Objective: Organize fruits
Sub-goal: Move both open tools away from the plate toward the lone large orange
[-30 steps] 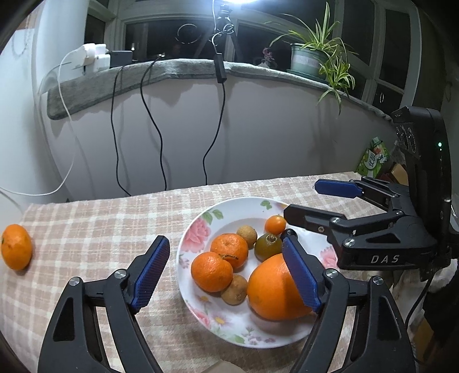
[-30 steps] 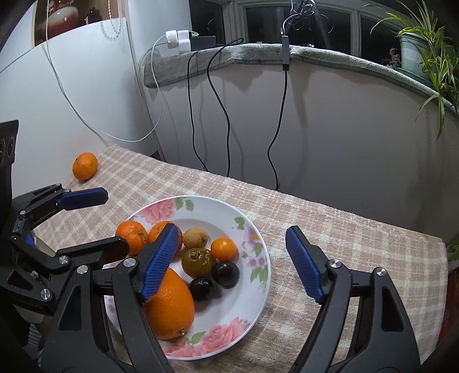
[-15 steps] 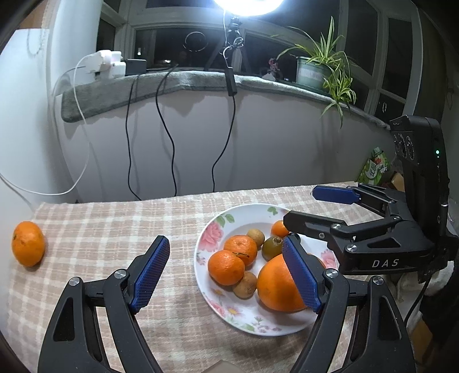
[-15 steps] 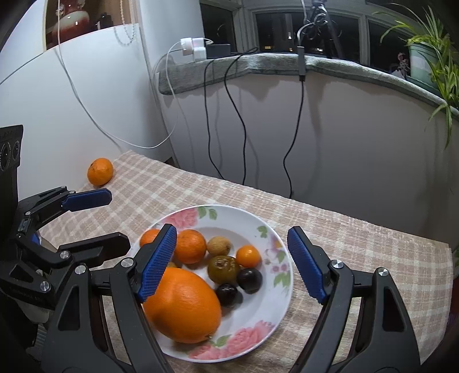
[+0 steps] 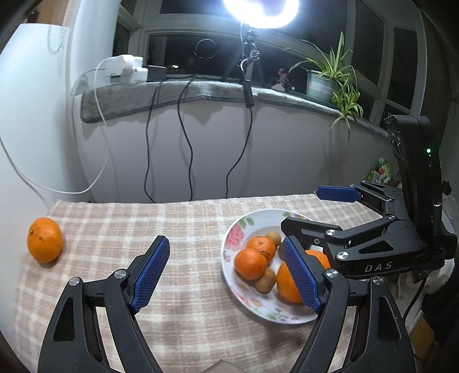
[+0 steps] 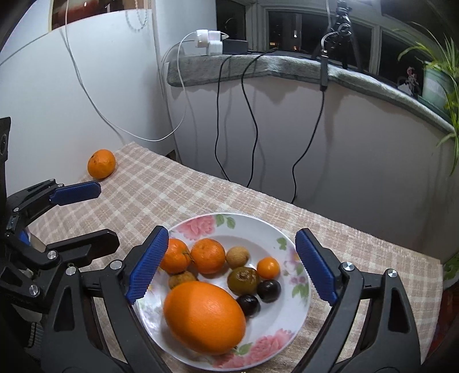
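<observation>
Left wrist view: left gripper [image 5: 226,272] fingers apart, empty, over the counter [image 5: 183,229]; loose tangerine [image 5: 44,244] well off leftward. Right gripper [image 6: 229,266] fingers apart above the plate [image 6: 287,324] of fruit.

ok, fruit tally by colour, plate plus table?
Orange: 5 (large orange, two mandarins, small one on the plate; one mandarin on the cloth)
Tan-brown: 2
Greenish: 1
Dark: 2
Total: 10

Ring light [image 5: 260,13] above dark windows [image 5: 198,46]
</observation>
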Motion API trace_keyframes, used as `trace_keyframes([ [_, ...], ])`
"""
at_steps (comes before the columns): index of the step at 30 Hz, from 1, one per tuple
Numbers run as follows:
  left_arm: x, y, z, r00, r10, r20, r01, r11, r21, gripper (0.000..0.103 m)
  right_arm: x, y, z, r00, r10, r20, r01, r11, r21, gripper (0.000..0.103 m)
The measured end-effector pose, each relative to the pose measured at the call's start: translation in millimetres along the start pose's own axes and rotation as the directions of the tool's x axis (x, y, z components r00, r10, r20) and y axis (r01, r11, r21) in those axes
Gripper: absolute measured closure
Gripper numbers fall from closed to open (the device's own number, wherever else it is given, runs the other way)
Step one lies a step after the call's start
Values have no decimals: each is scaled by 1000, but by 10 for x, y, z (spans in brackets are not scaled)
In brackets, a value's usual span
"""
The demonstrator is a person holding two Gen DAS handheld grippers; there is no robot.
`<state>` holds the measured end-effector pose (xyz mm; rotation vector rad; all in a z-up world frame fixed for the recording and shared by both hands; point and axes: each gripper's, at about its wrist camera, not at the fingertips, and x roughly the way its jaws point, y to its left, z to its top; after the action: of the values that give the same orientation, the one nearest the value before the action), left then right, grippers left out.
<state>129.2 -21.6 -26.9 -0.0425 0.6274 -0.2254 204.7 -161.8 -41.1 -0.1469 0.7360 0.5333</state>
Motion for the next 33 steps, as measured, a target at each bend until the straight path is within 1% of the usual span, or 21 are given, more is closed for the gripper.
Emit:
trace_keyframes([
  [3, -48, 79, -3, 1000, 7, 7, -7, 1000, -12, 22, 25, 99, 37, 1000, -2, -3, 2, 1000, -22, 11],
  [9, -140, 262, -19, 999, 29, 20, -29, 999, -38, 22, 57, 313, 112, 1000, 26, 6, -26, 998, -56, 11],
  [19, -260, 579, -73, 997, 75, 29, -73, 994, -80, 22, 154, 573, 272, 996, 92, 12, -91, 994, -57, 11],
  [28, -326, 822, -139, 994, 106, 32, -102, 988, -116, 22, 326, 730, 371, 988, 150, -30, -151, 988, -37, 11],
  [32, -340, 971, -175, 992, 121, 25, -116, 982, -148, 22, 403, 812, 391, 984, 173, -45, -174, 984, -40, 11],
  [33, -340, 1012, -187, 994, 108, 14, -104, 981, -166, 22, 416, 829, 395, 983, 179, -47, -181, 983, -42, 11],
])
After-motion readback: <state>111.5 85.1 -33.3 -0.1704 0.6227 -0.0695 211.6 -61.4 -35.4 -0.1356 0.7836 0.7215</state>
